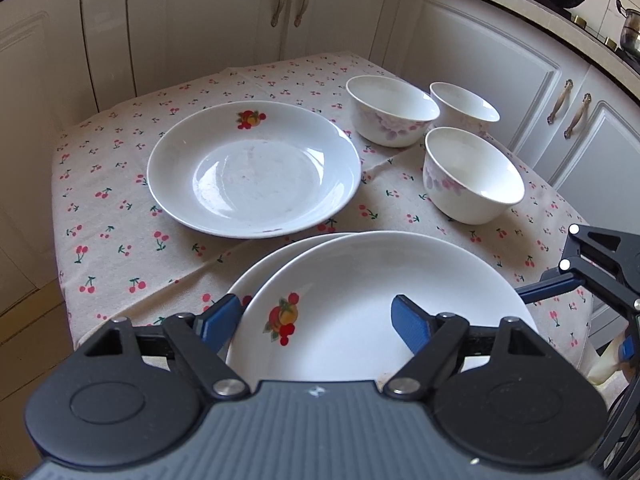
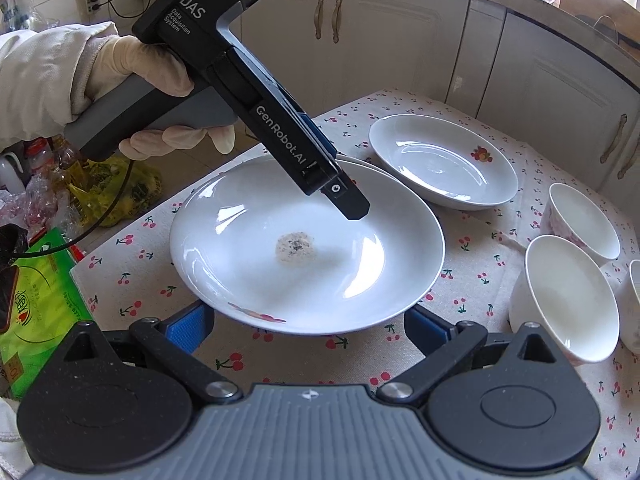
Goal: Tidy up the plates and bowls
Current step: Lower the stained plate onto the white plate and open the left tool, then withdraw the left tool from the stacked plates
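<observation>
My left tool [image 1: 316, 320] is standing half open astride the near rim of the top plate [image 1: 360, 296], pads not pressing it. That plate is lying on another, at 6 o'clock of the table [image 1: 120, 248]. A third plate [image 1: 254, 168] is sitting at 11 o'clock, three bowls [image 1: 472, 176] at 1 o'clock. My right tool [image 2: 308, 330] is hanging wide and empty.

The left wrist camera looked steeply down from close above the stacked white fruit-printed plates [image 1: 384, 304], facing the cabinets. The right wrist camera looked down from nearby at the same stack [image 2: 308, 248]; both views shared the cherry-print cloth-covered desk [image 1: 120, 208].
</observation>
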{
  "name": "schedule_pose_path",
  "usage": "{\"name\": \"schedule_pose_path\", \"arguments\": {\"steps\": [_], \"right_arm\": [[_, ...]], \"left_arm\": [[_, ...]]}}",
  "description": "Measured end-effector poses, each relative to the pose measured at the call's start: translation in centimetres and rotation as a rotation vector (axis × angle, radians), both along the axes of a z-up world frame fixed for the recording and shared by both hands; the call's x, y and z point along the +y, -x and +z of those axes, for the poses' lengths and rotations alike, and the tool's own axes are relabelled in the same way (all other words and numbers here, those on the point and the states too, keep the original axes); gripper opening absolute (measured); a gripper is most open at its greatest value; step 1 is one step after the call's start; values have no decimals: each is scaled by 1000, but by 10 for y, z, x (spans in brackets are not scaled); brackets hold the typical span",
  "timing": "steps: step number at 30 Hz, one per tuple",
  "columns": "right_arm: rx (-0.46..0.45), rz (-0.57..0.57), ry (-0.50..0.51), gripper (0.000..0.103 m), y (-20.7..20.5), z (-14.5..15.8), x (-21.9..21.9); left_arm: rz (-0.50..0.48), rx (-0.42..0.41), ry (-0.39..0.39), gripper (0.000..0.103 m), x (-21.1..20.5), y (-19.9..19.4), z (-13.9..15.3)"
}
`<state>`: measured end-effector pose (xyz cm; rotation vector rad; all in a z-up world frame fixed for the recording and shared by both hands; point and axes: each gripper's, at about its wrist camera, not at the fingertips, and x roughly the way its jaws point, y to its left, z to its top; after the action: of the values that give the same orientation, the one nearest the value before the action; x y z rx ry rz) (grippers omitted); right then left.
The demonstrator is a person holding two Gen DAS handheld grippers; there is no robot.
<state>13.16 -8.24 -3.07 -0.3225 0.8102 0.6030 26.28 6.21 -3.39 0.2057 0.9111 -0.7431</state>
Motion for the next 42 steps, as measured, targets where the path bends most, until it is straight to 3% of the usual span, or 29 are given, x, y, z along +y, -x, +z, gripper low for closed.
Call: {"name": "schedule_pose_path", "arguments": {"steps": [6,10,15,29,33,38,42], "right_arm": [[-15,-12,13,103,3,4,-2],[-32,-24,18,103,4,10,-6],[-55,-34,8,103,8,20,-12],[-181,-91,0,103,1,61,-34],[-202,-111,-9,103,-7,68,-40],[-202,-121,-50,103,-18,76,-47],[-219,-124,-48,103,-27,80,-46]], "left_arm": [[36,-39,2,90,8,4,6],[41,-38,34,90,14,9,14],[44,-92,61,90,17,27,28],[96,-353,23,97,31,64,62],[94,-331,29,100,36,59,66],[123,-300,93,100,46,49,67],[168,-331,77,101,52,38,67]]}}
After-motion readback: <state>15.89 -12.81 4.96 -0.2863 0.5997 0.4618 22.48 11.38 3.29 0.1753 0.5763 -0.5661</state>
